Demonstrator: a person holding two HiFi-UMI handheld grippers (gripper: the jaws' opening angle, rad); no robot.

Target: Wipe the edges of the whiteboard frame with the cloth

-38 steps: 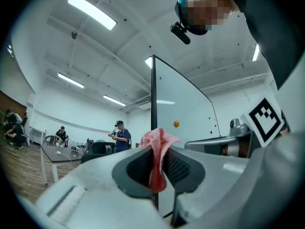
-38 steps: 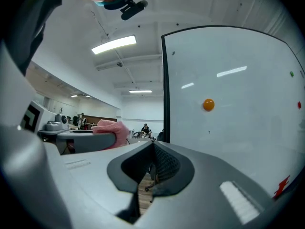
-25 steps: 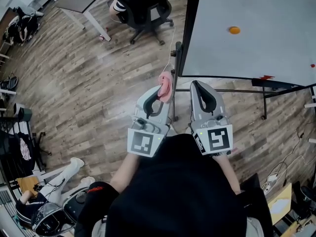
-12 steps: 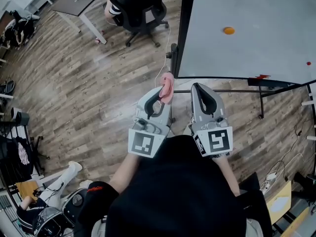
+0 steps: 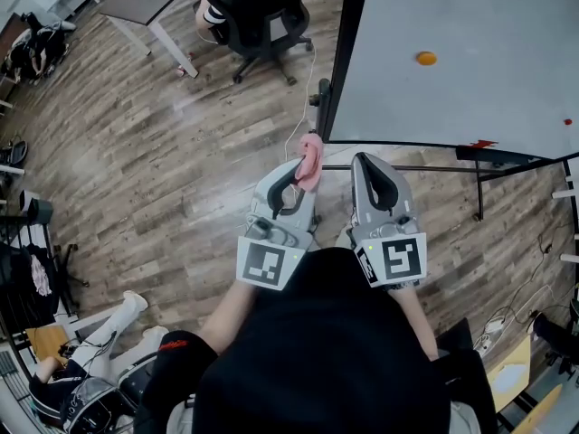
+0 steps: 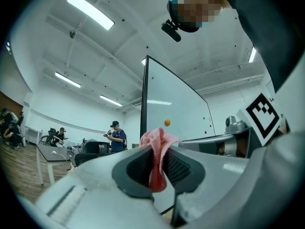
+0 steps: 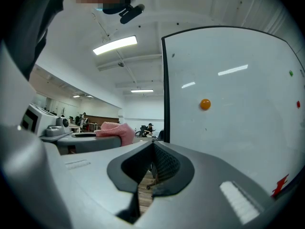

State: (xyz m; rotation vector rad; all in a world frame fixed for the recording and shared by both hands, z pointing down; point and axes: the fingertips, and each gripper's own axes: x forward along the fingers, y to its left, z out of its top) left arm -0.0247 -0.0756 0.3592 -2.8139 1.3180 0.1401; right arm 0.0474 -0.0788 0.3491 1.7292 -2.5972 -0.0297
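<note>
Currently: cloth held in the left claw, near the whiteboard's lower left corner.
I read the left claw (image 6: 160,152) as clamped on the pink cloth (image 6: 157,162), which bunches above the jaw tips and hangs between them. The right claw (image 7: 153,150) has its jaws together with nothing between them. Both claws sit side by side below the whiteboard (image 5: 452,25), near its black frame (image 5: 336,70); I cannot confirm contact between cloth and frame.
</note>
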